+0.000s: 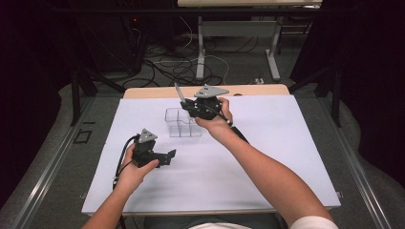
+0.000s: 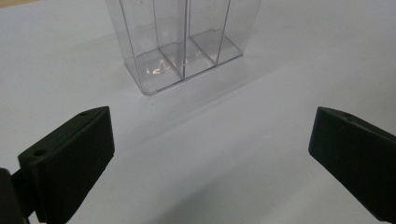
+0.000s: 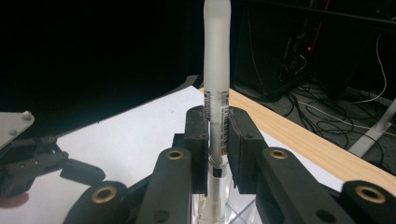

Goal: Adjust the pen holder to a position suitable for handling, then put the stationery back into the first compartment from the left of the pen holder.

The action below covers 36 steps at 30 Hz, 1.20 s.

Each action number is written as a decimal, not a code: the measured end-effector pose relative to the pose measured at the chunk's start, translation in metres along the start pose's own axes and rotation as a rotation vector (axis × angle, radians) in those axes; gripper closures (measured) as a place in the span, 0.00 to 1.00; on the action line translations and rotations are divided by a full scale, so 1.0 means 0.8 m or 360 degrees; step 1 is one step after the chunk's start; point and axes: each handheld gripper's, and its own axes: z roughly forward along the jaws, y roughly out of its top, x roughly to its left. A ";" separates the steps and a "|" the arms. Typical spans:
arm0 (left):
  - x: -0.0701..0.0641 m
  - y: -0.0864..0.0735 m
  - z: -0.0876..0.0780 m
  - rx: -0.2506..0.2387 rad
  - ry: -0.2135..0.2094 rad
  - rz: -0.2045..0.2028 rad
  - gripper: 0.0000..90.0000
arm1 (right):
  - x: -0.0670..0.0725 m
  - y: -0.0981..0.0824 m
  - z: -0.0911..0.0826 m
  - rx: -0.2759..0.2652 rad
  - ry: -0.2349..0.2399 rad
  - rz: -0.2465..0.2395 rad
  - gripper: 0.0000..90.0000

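Pen (image 3: 216, 93) stands upright, clamped in my right fingers (image 3: 217, 140) above the clear divided organizer (image 1: 183, 122) at the surface's far middle. My left fingers (image 2: 210, 154) are spread, nothing between them.

Glossy clear plastic organizer (image 2: 182, 44), probably acrylic

The pen (image 3: 216, 100) bears a printed label with small dark marks, too small and blurred to read.
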 end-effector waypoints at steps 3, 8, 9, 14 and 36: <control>0.002 -0.001 0.000 -0.0009 0.0003 -0.0038 0.00 | -0.001 0.000 0.004 -0.0035 0.0000 0.0021 0.88; 0.006 0.000 0.001 -0.0009 0.0032 -0.0104 0.00 | -0.003 0.000 0.011 -0.0075 -0.0013 0.0032 0.88; 0.007 0.001 0.000 -0.0009 0.0039 -0.0106 0.00 | -0.003 0.000 0.012 -0.0074 -0.0011 0.0030 0.88; 0.009 0.001 -0.001 -0.0018 0.0071 -0.0102 0.00 | -0.002 0.002 0.020 -0.0112 -0.0008 0.0056 0.88; 0.015 -0.002 -0.006 -0.0065 0.0121 -0.0081 0.02 | 0.007 0.001 0.068 -0.0124 0.0008 0.0069 0.88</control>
